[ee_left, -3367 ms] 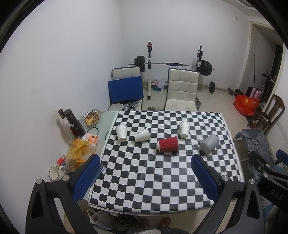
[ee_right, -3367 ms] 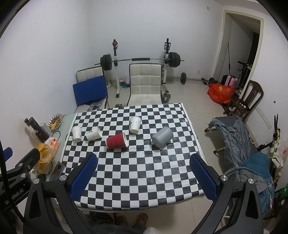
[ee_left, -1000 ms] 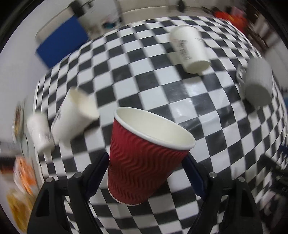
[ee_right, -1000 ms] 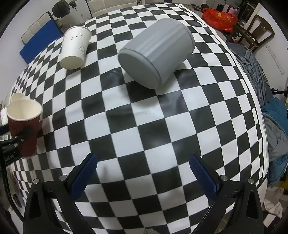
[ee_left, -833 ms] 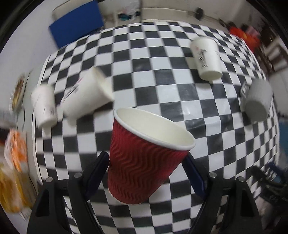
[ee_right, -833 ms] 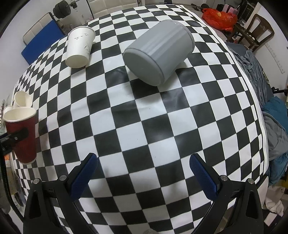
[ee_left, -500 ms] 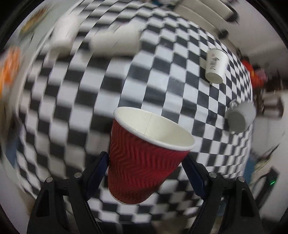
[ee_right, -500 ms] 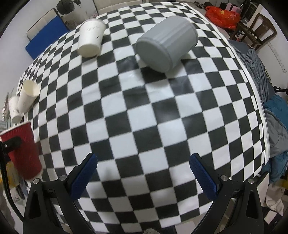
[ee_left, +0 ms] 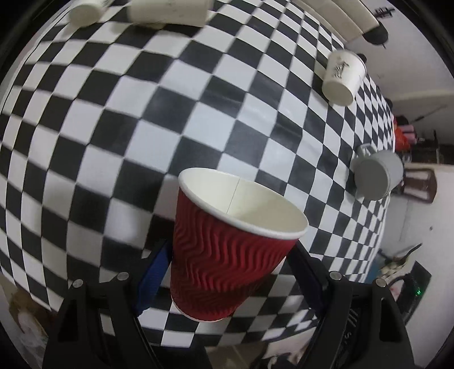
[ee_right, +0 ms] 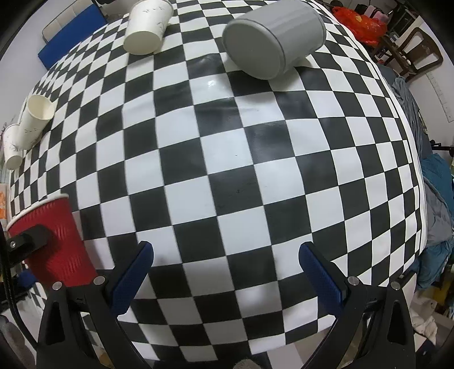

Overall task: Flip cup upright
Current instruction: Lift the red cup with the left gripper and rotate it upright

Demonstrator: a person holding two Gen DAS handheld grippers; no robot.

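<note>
My left gripper [ee_left: 229,258] is shut on a red ribbed paper cup [ee_left: 227,249], mouth up and slightly tilted, held over the front part of the checkered table [ee_left: 142,119]. The same cup shows at the far left in the right wrist view [ee_right: 54,241], with a left finger [ee_right: 28,241] across its side. My right gripper [ee_right: 225,266] is open and empty, low over the table's front. A grey cup [ee_right: 273,37] lies on its side at the far side, and also shows in the left wrist view [ee_left: 376,177].
A white paper cup [ee_right: 147,25] lies on its side at the back. Two more white cups [ee_right: 34,125] lie at the far left. A blue chair [ee_right: 71,31] stands behind the table. Blue-grey cloth [ee_right: 434,181] hangs beyond the right edge.
My left gripper has carried the red cup toward the table's front left edge, keeping it mouth up. My right gripper has drawn back from the grey cup and stays open.
</note>
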